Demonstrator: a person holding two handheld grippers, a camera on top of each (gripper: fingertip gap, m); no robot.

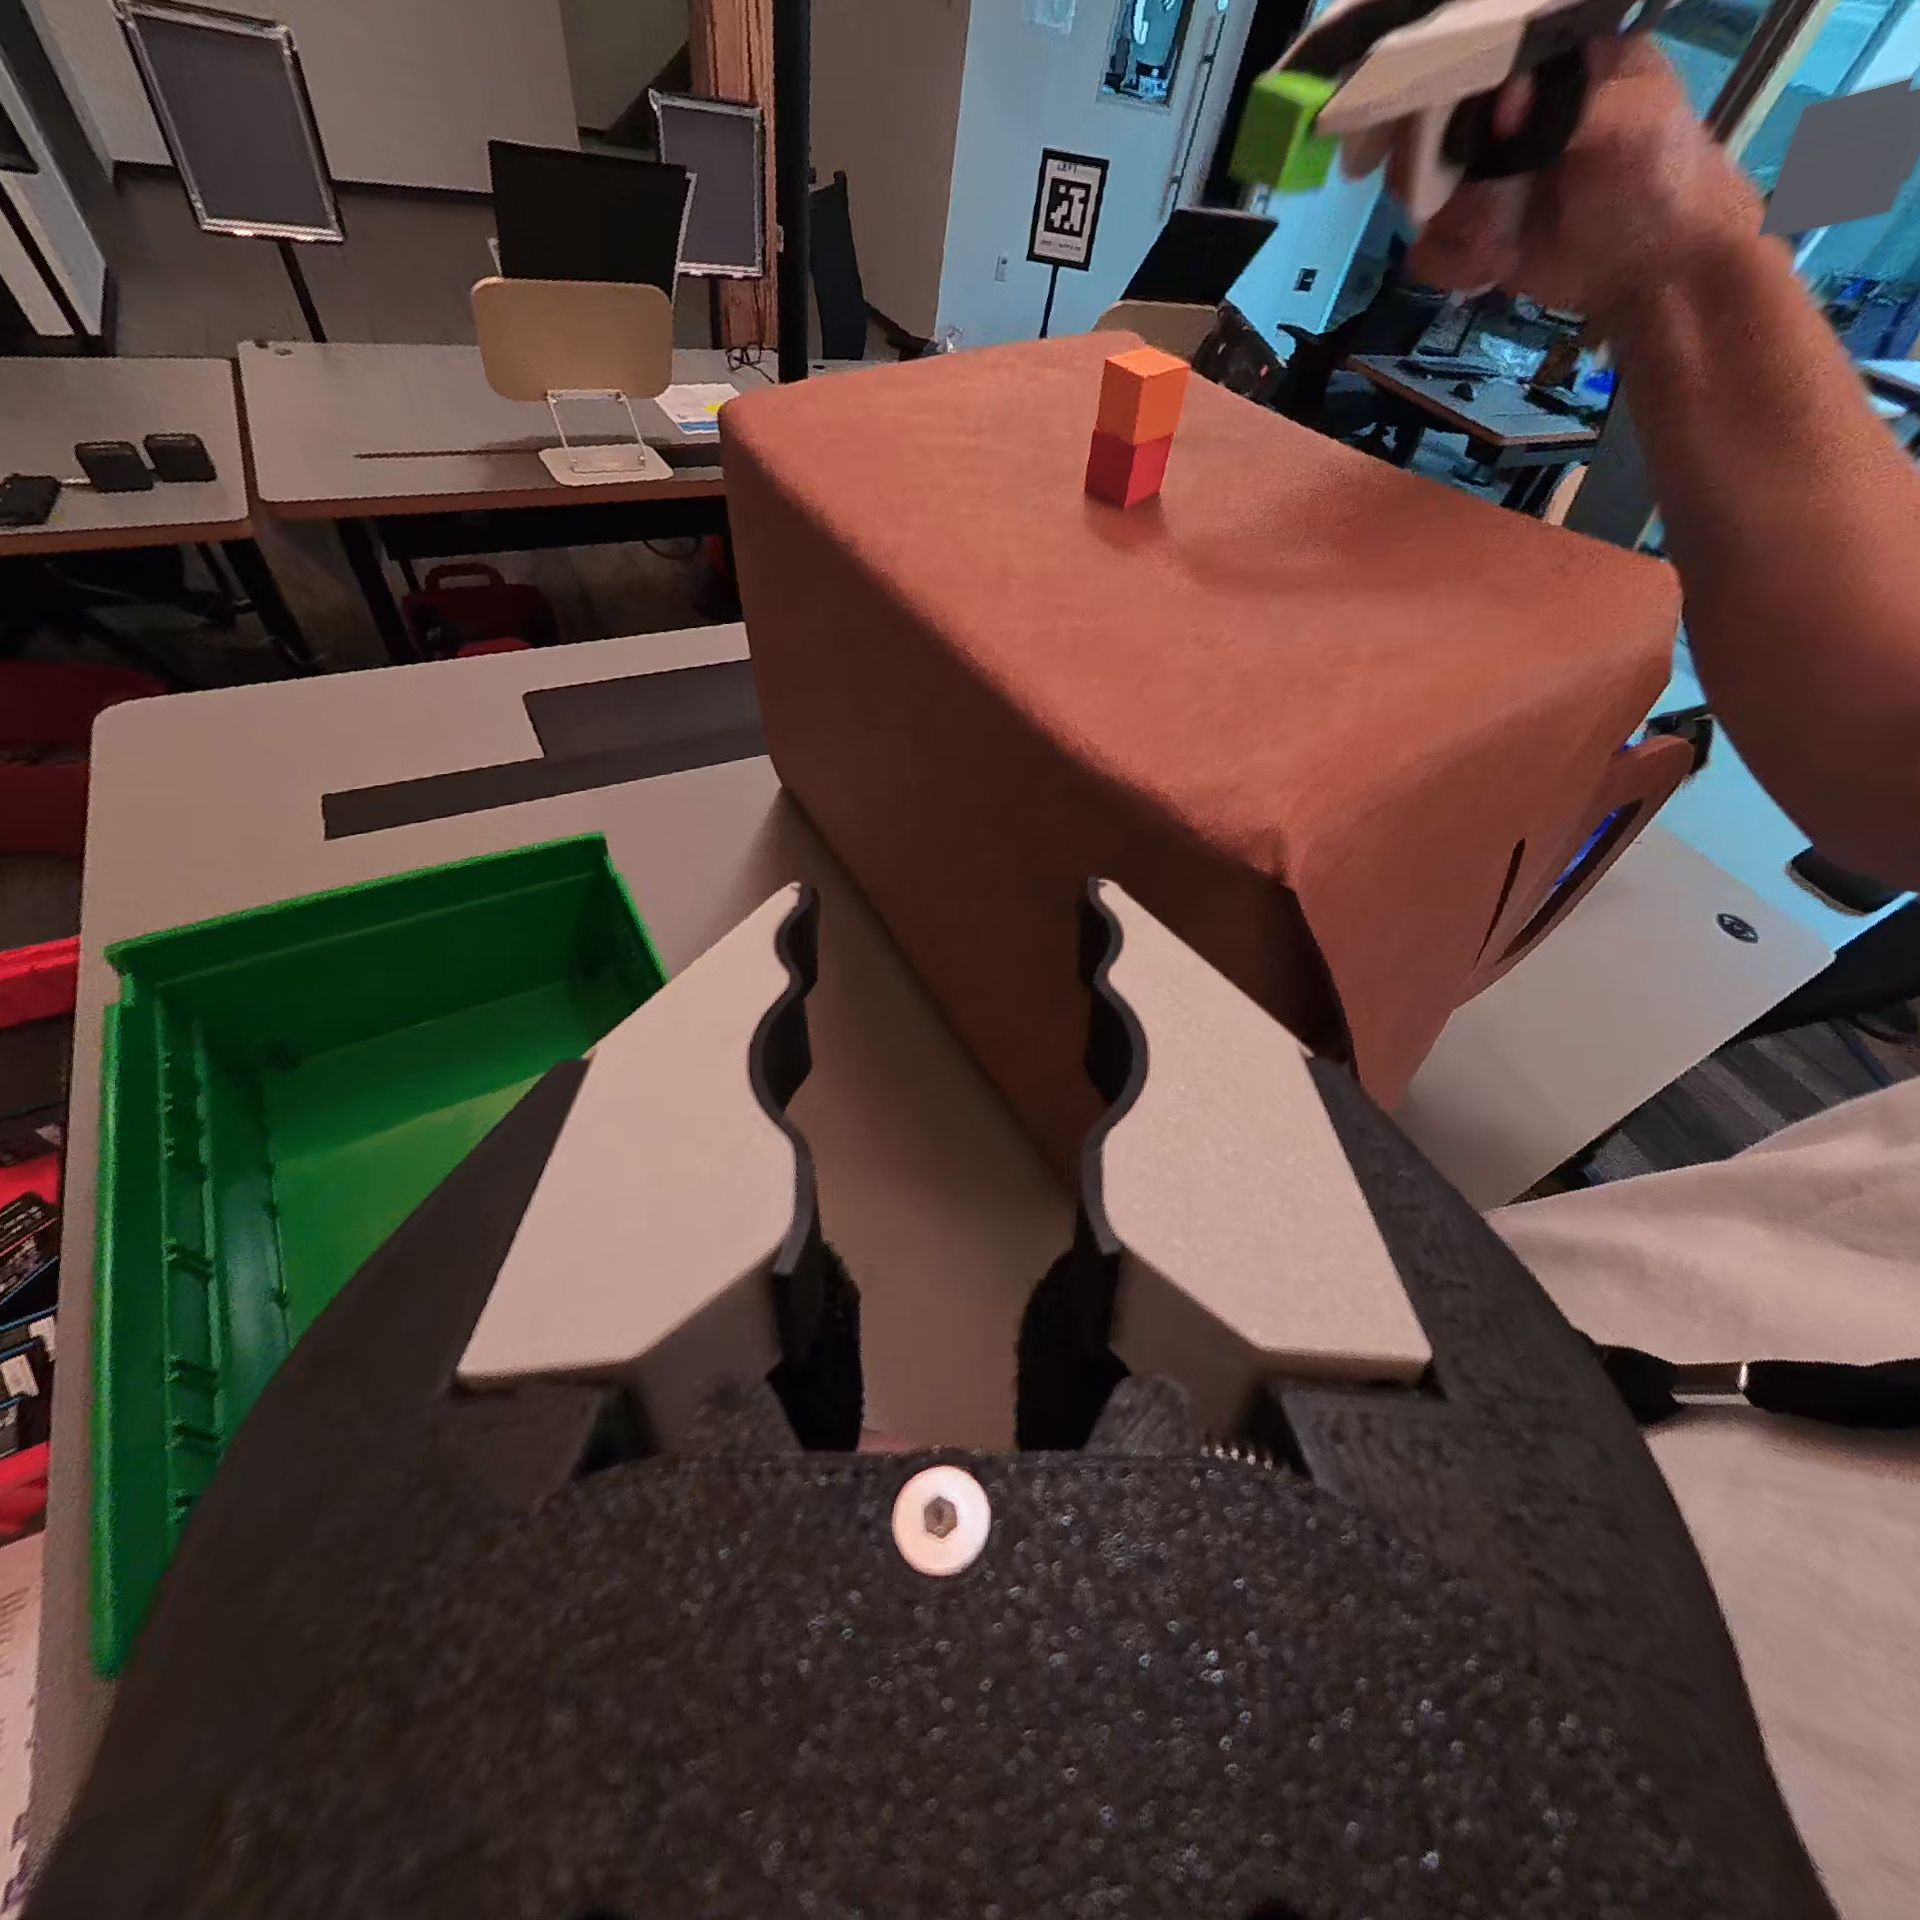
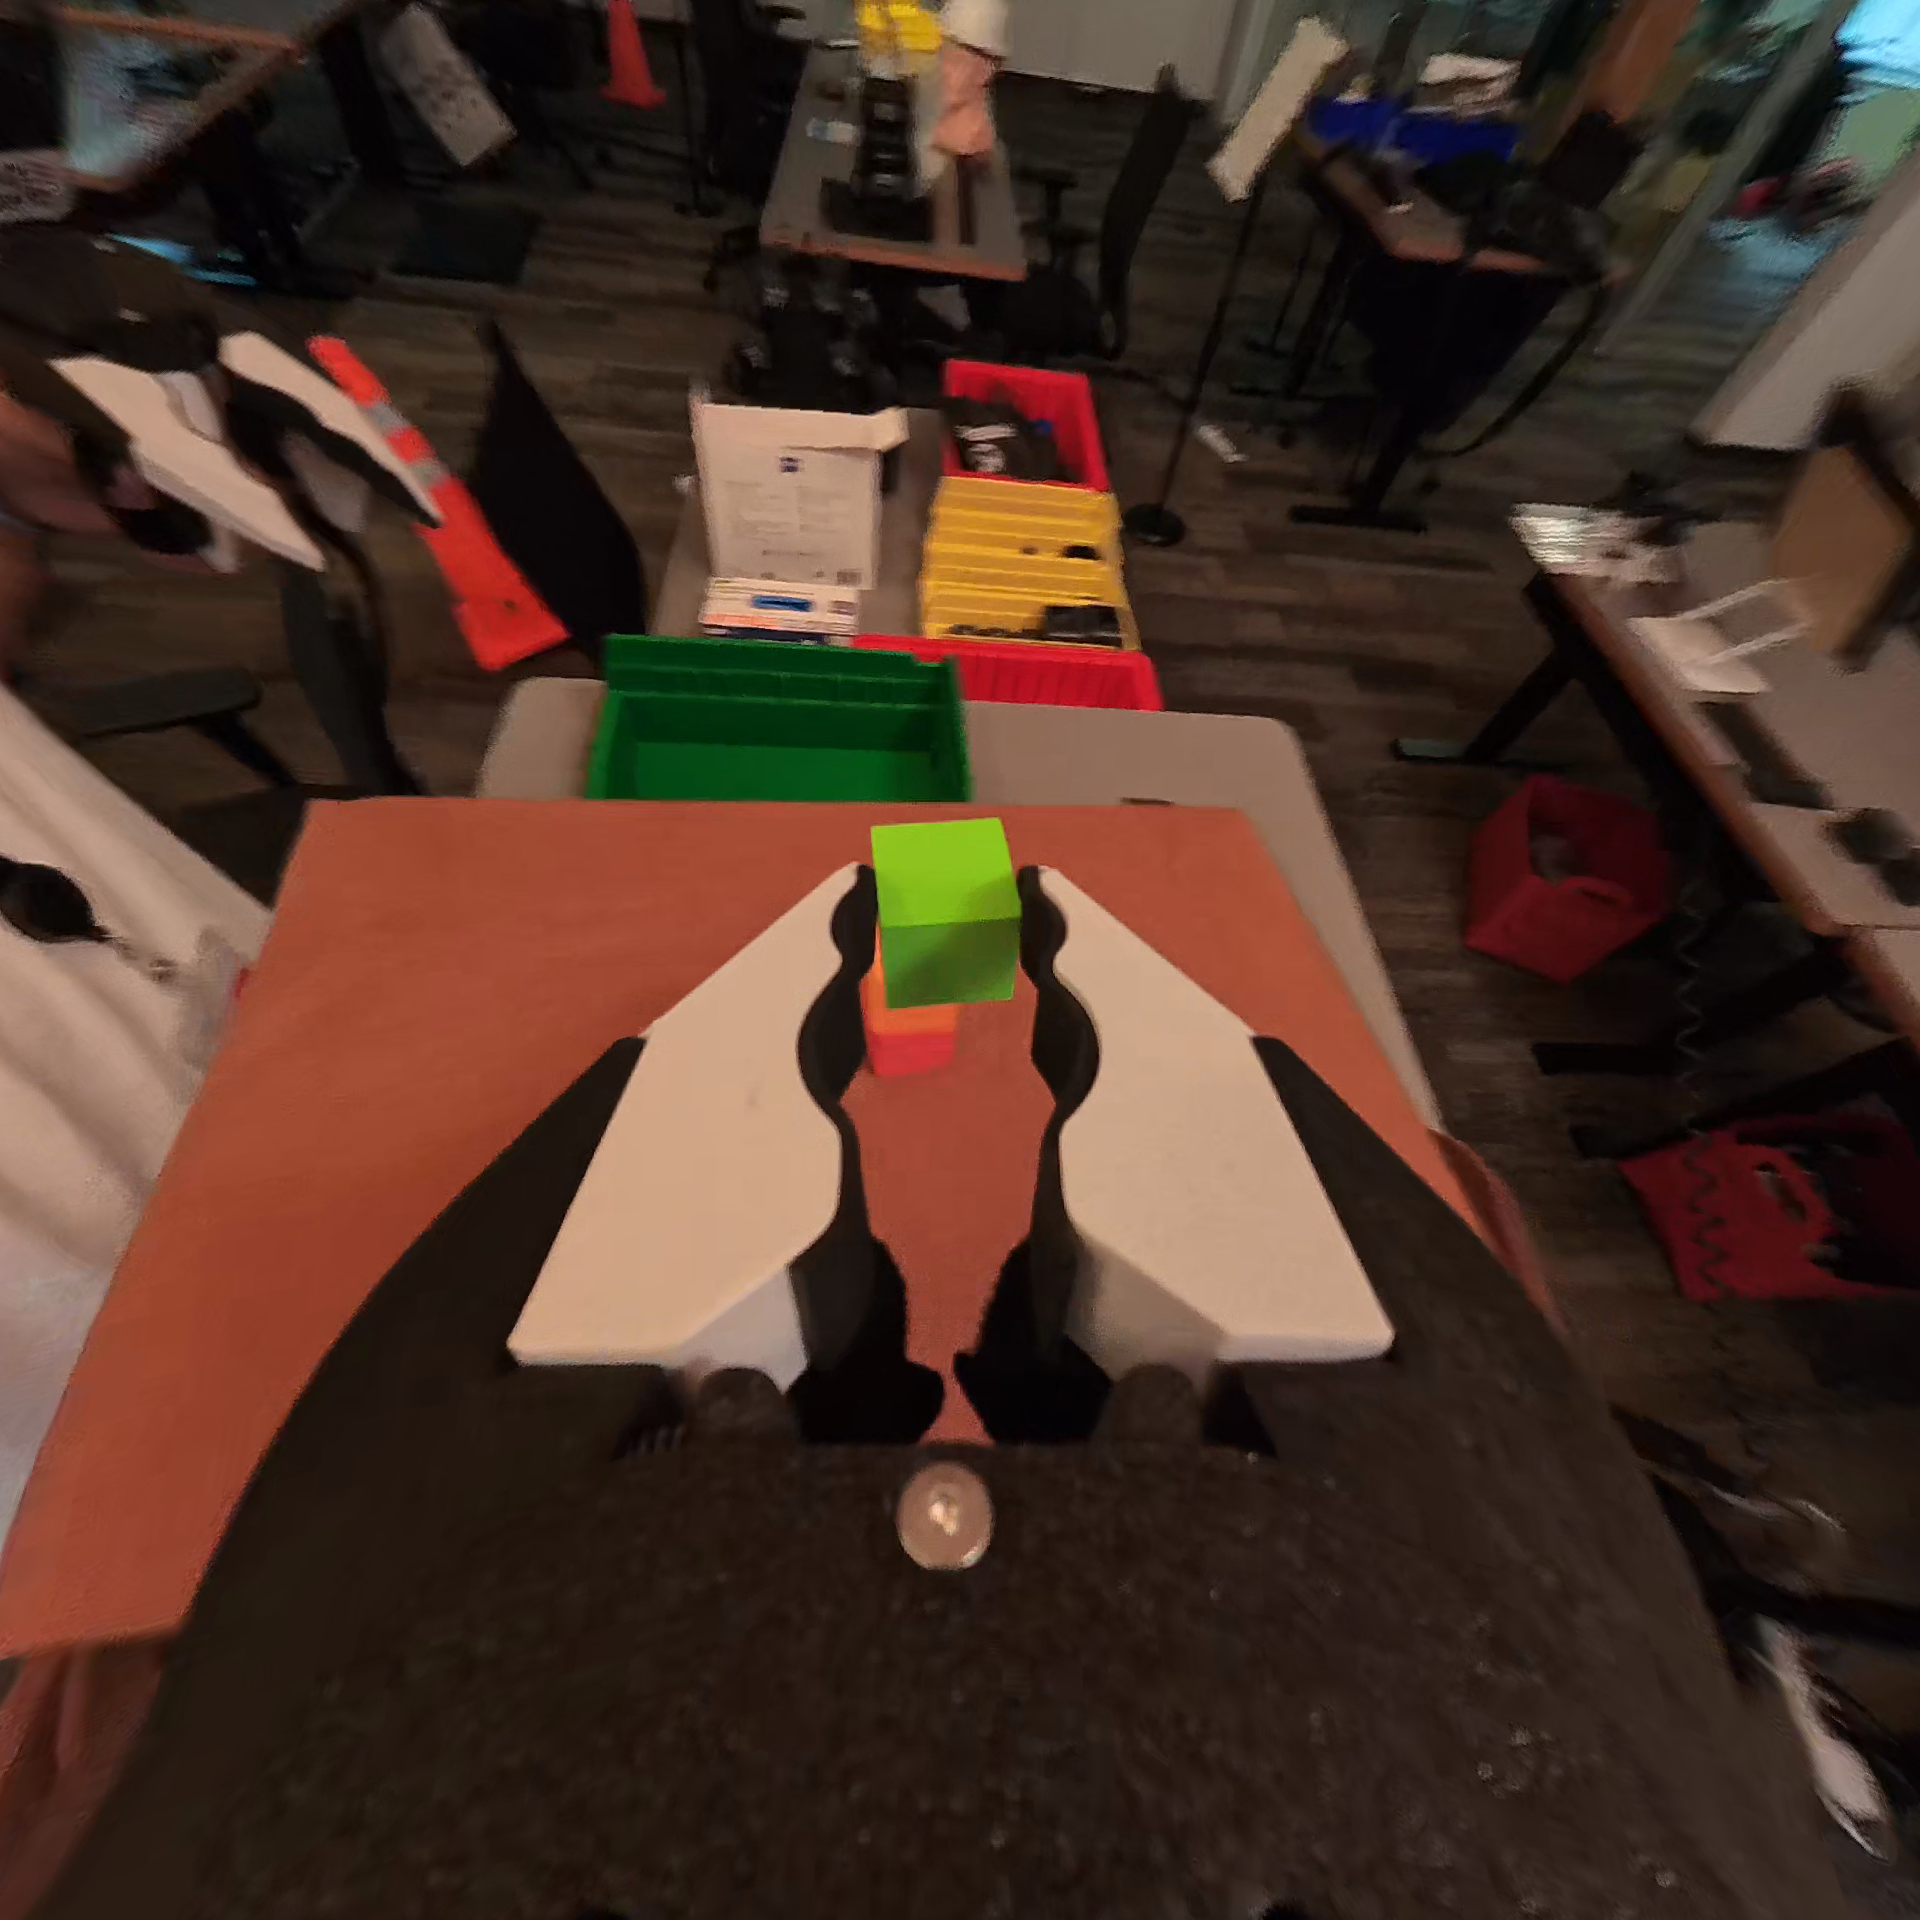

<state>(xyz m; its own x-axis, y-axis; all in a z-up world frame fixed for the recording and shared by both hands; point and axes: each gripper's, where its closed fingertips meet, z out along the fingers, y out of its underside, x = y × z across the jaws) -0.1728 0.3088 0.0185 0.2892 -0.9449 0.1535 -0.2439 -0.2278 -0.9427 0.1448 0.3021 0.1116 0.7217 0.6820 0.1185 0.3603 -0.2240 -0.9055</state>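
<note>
Gripping: right claw (image 2: 943,894) pinches a lime-green cube (image 2: 943,909) between its two fingertips, high above the rust-brown cloth-covered box (image 2: 520,1039).
Below the right claw: a small orange cube (image 1: 1144,395) sits stacked on a red cube (image 1: 1127,470), almost straight under the held block and slightly nearer the claw's base; the air gap between them cannot be judged from this view.
Left claw: left claw (image 1: 948,914) hangs with its jaws apart and nothing between them, low in front of the near corner of the box, well apart from the stack.
Beside the left claw: a bright green plastic bin (image 1: 343,1049), off to its left on the grey tabletop (image 1: 312,769).
Risk, offset: judging by the overlap, the green block is not centred on the orange one; set down like that, it could overhang and tip.
Risk, contact: a fingertip brushing the orange cube could topple both; they are only stacked, not fixed.
Risk, grip: only the fingertips hold the block, so a twist or slip looks possible.
Risk, surface: soft cloth gives an unsteady footing.
</note>
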